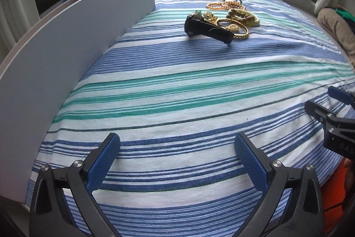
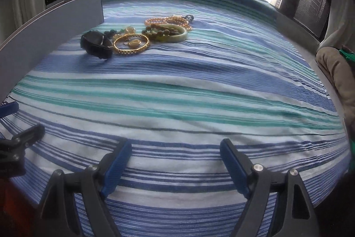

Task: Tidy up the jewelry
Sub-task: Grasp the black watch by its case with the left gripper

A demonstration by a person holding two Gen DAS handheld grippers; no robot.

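A pile of jewelry lies far ahead on the striped cloth. It holds a black watch (image 1: 207,29) (image 2: 96,44), a gold bangle (image 1: 237,31) (image 2: 131,44), a pale green bangle (image 1: 243,17) (image 2: 175,35) with a brown bead bracelet on it, and amber bead strings (image 1: 221,5) (image 2: 170,21). My left gripper (image 1: 176,143) is open and empty, low over the cloth near the front. My right gripper (image 2: 175,149) is open and empty too, well short of the pile. The right gripper also shows at the right edge of the left wrist view (image 1: 332,108).
A grey upright board (image 1: 73,54) (image 2: 55,30) runs along the left side of the striped blue, green and white cloth (image 1: 177,86) (image 2: 177,86). A beige cloth bundle (image 1: 335,26) (image 2: 335,68) lies at the right edge. A window is behind.
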